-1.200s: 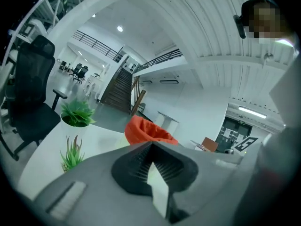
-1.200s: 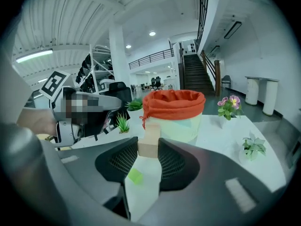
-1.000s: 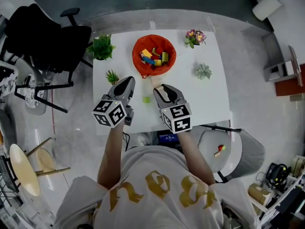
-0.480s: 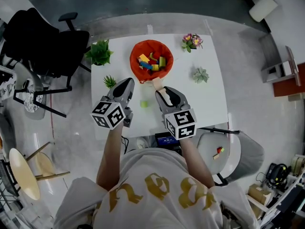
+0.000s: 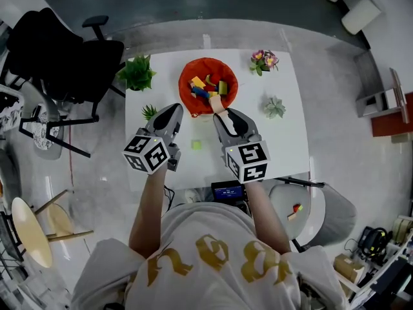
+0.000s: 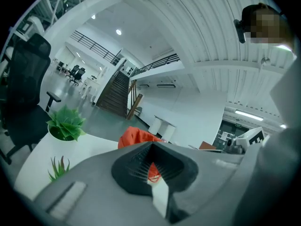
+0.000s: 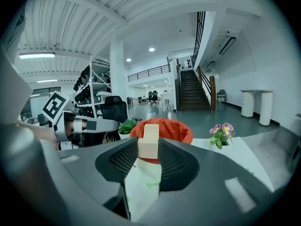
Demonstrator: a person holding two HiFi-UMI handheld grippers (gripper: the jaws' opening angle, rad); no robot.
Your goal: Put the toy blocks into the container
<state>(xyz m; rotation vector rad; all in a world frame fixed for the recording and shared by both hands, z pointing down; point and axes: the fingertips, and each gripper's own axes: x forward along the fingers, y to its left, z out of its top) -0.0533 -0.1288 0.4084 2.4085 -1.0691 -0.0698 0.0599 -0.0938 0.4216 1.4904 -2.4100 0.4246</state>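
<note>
Two grippers over a white surface (image 5: pixel 284 141), seen from my remote station: the right gripper (image 5: pixel 221 113) has its jaws clamped on one pale block (image 7: pixel 149 142), held at the near rim of the single orange container (image 5: pixel 187 70). The left gripper (image 5: pixel 175 110) hovers beside it over the surface, its jaws together with nothing between them.

At least four coloured blocks (image 5: pixel 200 82) lie inside the container, yellow, blue and green among them; the exact number is hard to make out. One green block (image 5: pixel 196 145) lies alone on the surface, between the two grippers and nearer to the person. Four small plants stand around the container: a leafy plant (image 5: pixel 135 73) at the far left corner, a spiky plant (image 5: pixel 150 112) just beside the left gripper, a flowering plant (image 5: pixel 265 59) at the far right, and a grey-green succulent (image 5: pixel 274 106) on the right. One black chair (image 5: pixel 58 57) stands off to the left.

Compared with a second ago, the right gripper has carried the pale block forward, from the middle of the surface to the container's edge; the left gripper and the green block have barely shifted.

Each gripper's cube carries black-and-white square markers; the gold print on the person's white shirt is too distorted to read
</note>
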